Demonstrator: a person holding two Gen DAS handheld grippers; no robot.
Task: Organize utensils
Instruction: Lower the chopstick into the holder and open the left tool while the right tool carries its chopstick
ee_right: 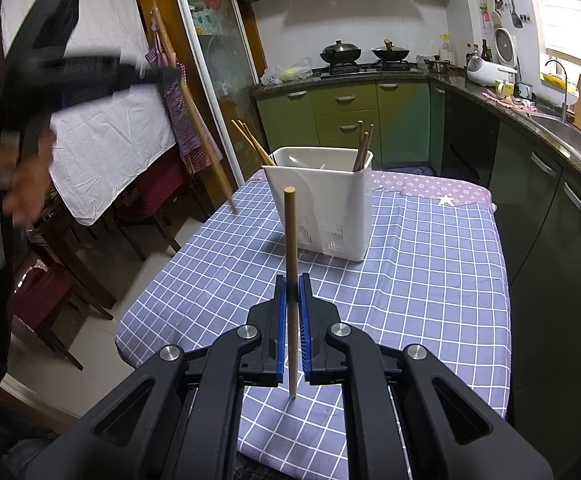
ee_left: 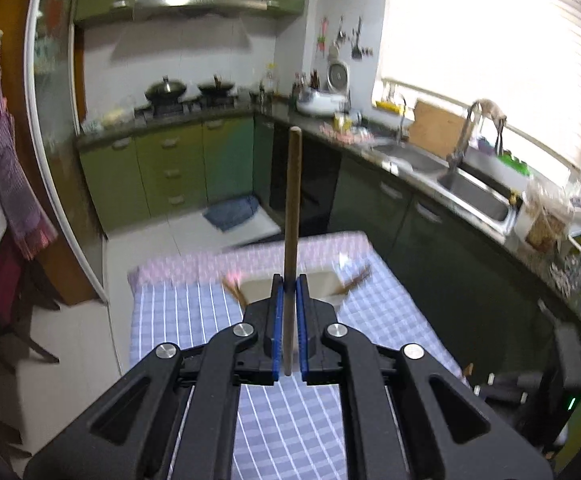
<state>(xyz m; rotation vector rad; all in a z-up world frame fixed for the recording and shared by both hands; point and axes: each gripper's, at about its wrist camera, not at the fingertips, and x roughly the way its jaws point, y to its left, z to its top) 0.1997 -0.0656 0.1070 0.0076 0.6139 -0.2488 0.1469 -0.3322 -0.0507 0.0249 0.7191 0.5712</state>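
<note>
My left gripper [ee_left: 290, 285] is shut on a long brown chopstick [ee_left: 293, 200] that points up and away, held high above the table. In the right wrist view the left gripper [ee_right: 162, 74] is blurred at upper left with that chopstick [ee_right: 194, 120] slanting down. My right gripper [ee_right: 292, 283] is shut on a lighter wooden chopstick [ee_right: 289, 232], upright above the checked tablecloth [ee_right: 430, 264]. A white utensil holder [ee_right: 322, 208] stands on the table beyond it, with chopsticks leaning at its left [ee_right: 252, 142] and right [ee_right: 364, 144] ends. The holder [ee_left: 326, 284] shows partly behind the left fingers.
Kitchen counter with a sink [ee_left: 470, 192] runs along the right. Green cabinets and a stove with two woks [ee_right: 364, 54] lie at the back. Dark wooden chairs [ee_right: 62, 280] and a white-covered table stand left of the table.
</note>
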